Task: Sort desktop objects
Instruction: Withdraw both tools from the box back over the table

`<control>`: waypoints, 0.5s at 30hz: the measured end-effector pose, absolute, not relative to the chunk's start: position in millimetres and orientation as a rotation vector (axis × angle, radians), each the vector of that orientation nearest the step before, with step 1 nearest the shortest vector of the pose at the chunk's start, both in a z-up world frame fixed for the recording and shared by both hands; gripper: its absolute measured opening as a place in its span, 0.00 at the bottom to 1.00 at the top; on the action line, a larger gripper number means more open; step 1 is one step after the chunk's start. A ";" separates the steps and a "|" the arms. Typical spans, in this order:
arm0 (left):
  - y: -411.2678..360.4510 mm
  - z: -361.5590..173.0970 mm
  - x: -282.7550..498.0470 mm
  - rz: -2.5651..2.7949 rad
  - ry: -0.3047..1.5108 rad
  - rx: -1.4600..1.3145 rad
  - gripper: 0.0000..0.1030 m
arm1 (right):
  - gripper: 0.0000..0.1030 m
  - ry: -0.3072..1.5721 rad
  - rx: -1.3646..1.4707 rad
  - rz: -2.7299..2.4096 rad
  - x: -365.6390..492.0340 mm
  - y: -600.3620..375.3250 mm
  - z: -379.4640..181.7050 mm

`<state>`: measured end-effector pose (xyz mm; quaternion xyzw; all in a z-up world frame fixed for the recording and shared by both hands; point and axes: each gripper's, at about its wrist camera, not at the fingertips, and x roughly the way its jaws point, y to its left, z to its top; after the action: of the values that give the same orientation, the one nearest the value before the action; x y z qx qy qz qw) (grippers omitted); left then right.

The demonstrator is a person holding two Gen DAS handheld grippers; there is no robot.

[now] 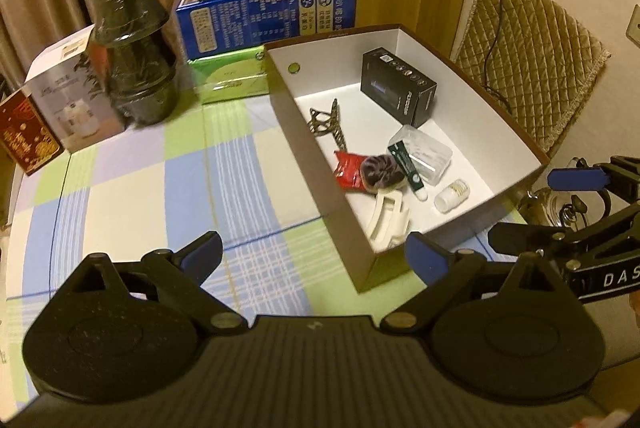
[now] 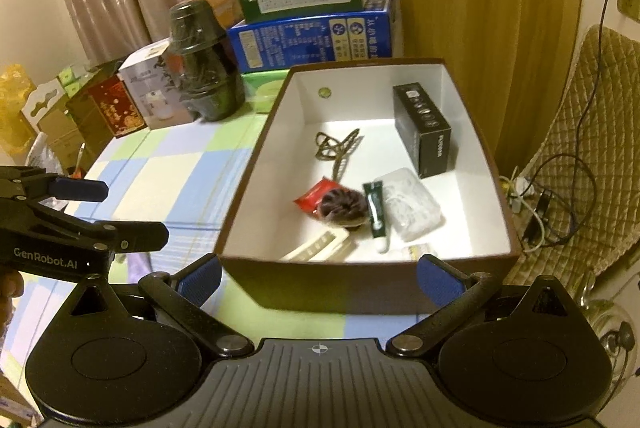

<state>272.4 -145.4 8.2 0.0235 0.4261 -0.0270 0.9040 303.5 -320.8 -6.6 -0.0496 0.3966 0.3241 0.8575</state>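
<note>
Both claws hang spread and empty above a checked-cloth bench (image 1: 132, 187): the left claw (image 1: 316, 260) beside the near corner of a brown, white-lined box (image 2: 248, 163), the right claw (image 2: 320, 278) at its near wall. Inside lie a black carton (image 2: 424, 127), a clear case (image 2: 408, 203), a green tube (image 2: 376, 207), a red packet (image 2: 312, 195) and a dark scrunchie (image 2: 344, 205).

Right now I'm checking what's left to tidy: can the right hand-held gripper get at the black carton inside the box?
Probably yes. The right hand-held gripper is open and empty at the near wall of the open-topped box. The black carton stands at the far right, with nothing above it; only that wall needs clearing.
</note>
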 end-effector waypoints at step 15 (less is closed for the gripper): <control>-104.2 5.2 223.2 -0.013 0.911 0.006 0.94 | 0.98 0.879 -0.140 0.756 257.2 -285.6 -16.0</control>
<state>223.2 -104.2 5.2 0.0027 0.4400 -0.0063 0.8980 257.2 -285.6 -16.0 -0.0663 0.4148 0.3567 0.8345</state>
